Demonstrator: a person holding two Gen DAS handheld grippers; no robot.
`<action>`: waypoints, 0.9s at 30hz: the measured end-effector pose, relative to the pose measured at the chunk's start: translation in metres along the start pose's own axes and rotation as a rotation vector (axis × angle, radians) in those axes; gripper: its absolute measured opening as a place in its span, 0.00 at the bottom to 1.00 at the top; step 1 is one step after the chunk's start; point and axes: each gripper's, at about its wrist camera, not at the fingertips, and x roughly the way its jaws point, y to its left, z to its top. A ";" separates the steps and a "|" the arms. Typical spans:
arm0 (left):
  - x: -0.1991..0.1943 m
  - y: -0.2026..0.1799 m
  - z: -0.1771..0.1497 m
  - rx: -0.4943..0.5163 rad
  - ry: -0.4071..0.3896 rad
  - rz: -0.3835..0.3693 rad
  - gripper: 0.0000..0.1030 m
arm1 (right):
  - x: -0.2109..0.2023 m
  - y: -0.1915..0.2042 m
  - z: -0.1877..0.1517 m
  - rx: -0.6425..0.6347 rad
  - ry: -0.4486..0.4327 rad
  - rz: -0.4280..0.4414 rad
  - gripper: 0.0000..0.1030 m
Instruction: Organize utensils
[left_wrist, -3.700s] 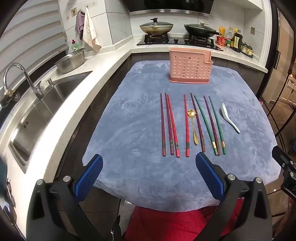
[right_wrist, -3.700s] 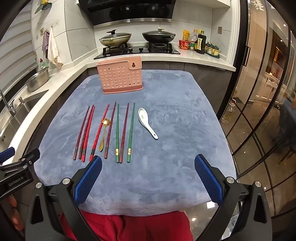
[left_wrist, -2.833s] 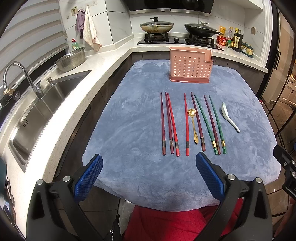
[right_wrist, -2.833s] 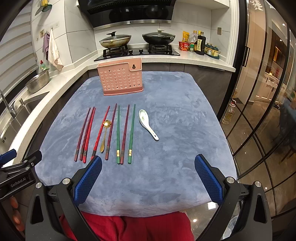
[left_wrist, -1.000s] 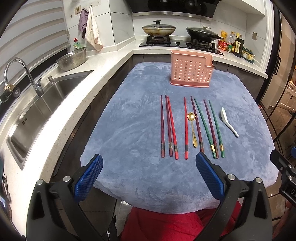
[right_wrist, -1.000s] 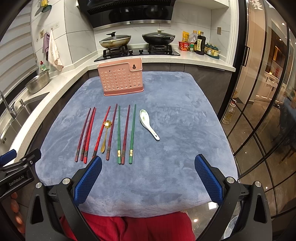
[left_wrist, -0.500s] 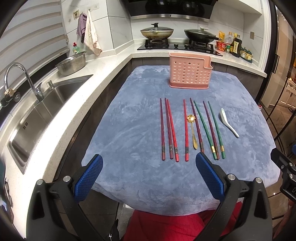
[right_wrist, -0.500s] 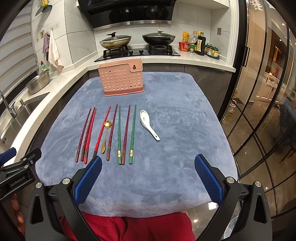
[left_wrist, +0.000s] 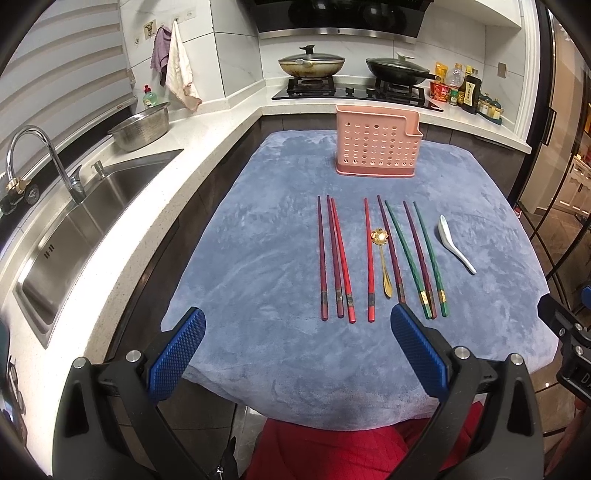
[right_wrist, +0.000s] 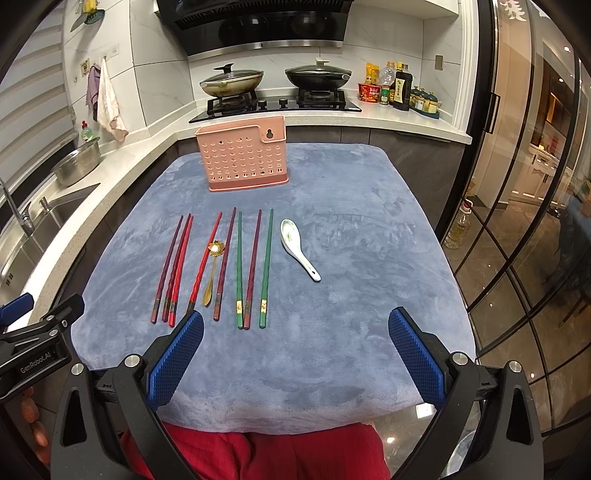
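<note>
Several chopsticks lie side by side on the blue-grey cloth: red and maroon ones on the left, green ones on the right. A small gold spoon lies among them and a white ceramic spoon lies at the right end. The pink perforated utensil holder stands upright behind them. My left gripper hangs open over the cloth's near edge, nothing between its blue pads. My right gripper is open too, short of the green chopsticks.
A steel sink with a tap and a metal bowl lie along the left counter. Two lidded pans sit on the hob at the back, bottles beside them. A glass door stands to the right. Red clothing shows below.
Both grippers stay open and have barely drifted; the utensils and the holder have not moved.
</note>
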 end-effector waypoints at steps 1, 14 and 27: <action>0.000 0.000 0.000 0.001 0.001 -0.002 0.93 | 0.000 0.000 0.000 0.001 0.001 -0.001 0.93; 0.042 0.011 0.004 -0.033 0.080 -0.010 0.93 | 0.027 0.000 0.005 0.020 0.048 0.006 0.93; 0.128 0.011 -0.002 -0.018 0.206 -0.015 0.89 | 0.092 -0.008 0.011 0.062 0.129 0.007 0.93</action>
